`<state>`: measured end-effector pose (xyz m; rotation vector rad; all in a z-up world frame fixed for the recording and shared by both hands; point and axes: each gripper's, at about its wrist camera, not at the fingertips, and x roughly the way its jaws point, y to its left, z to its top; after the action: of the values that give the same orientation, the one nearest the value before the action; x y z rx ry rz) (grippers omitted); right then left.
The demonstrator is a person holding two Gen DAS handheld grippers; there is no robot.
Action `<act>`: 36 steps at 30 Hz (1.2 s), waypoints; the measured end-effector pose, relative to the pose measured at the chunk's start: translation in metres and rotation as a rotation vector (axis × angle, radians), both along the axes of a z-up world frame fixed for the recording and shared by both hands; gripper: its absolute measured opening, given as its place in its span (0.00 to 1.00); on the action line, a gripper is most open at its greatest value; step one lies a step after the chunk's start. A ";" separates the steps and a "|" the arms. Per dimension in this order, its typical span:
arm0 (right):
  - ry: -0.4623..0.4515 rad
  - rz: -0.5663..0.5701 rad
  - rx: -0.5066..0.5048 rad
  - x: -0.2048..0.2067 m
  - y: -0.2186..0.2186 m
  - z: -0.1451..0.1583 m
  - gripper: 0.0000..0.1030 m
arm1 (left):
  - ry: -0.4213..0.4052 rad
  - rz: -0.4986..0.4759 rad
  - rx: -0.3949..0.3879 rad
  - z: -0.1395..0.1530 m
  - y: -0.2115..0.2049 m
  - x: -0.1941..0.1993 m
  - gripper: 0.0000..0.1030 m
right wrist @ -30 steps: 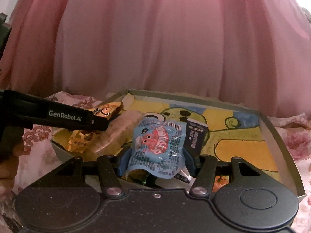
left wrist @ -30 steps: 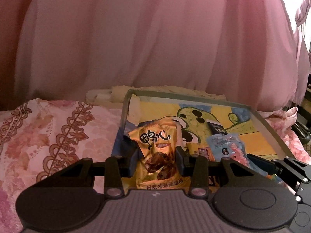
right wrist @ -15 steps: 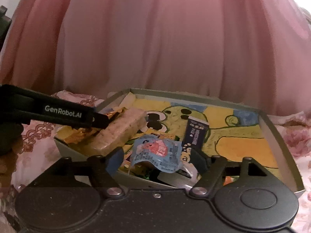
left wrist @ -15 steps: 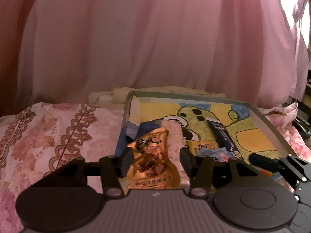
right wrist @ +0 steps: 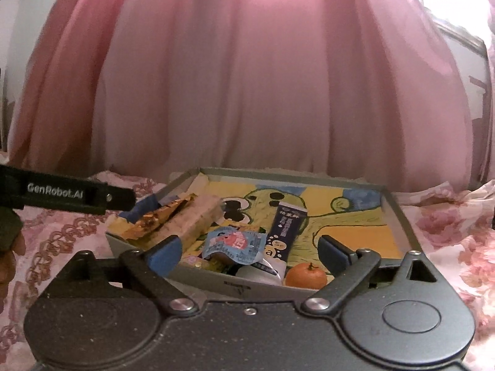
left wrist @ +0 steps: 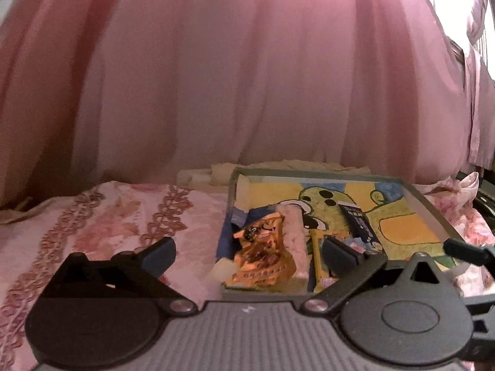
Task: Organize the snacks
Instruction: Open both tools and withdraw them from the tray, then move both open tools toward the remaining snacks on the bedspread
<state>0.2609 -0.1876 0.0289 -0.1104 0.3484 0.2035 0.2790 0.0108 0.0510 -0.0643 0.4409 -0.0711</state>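
From the left wrist camera, the left gripper (left wrist: 247,252) has its two black fingers spread wide apart and holds nothing. Just ahead of it, a shallow grey tray with a yellow and green cartoon lining (left wrist: 428,213) sits on a pink floral bedspread (left wrist: 102,216), with pink curtains (left wrist: 247,77) hanging behind. An orange foil snack packet (left wrist: 263,259) lies in the tray's near left corner, touching a pale rice-cracker bar (left wrist: 294,235); a dark blue stick packet (left wrist: 359,224) lies to their right. From the right wrist camera, the right gripper (right wrist: 249,255) is likewise wide open and empty, poised at the tray's near edge. A light blue pouch with pink print (right wrist: 235,244) rests inside the tray beside the dark blue stick packet, and a small orange tangerine (right wrist: 304,275) sits in the near right corner.
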 end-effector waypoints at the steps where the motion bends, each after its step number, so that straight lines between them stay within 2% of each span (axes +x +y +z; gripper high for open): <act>1: -0.006 0.001 0.001 -0.005 -0.001 0.002 0.95 | -0.001 0.006 0.003 0.001 0.000 -0.006 0.99; 9: -0.049 -0.018 0.014 -0.053 -0.018 0.013 0.98 | -0.003 0.049 0.000 0.005 -0.003 -0.060 0.99; 19: -0.060 -0.030 -0.003 -0.128 -0.039 0.015 0.99 | 0.048 0.003 -0.003 -0.001 -0.018 -0.126 0.99; 27: -0.008 -0.045 0.004 -0.175 -0.047 0.006 0.99 | 0.125 -0.002 -0.027 -0.019 -0.021 -0.167 0.99; 36: 0.070 -0.048 -0.005 -0.205 -0.050 -0.004 0.99 | 0.189 0.012 -0.042 -0.039 -0.017 -0.193 0.99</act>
<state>0.0562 -0.2376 0.0247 -0.0998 0.4207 0.1588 0.0857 -0.0064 0.0115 -0.1159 0.6283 -0.0625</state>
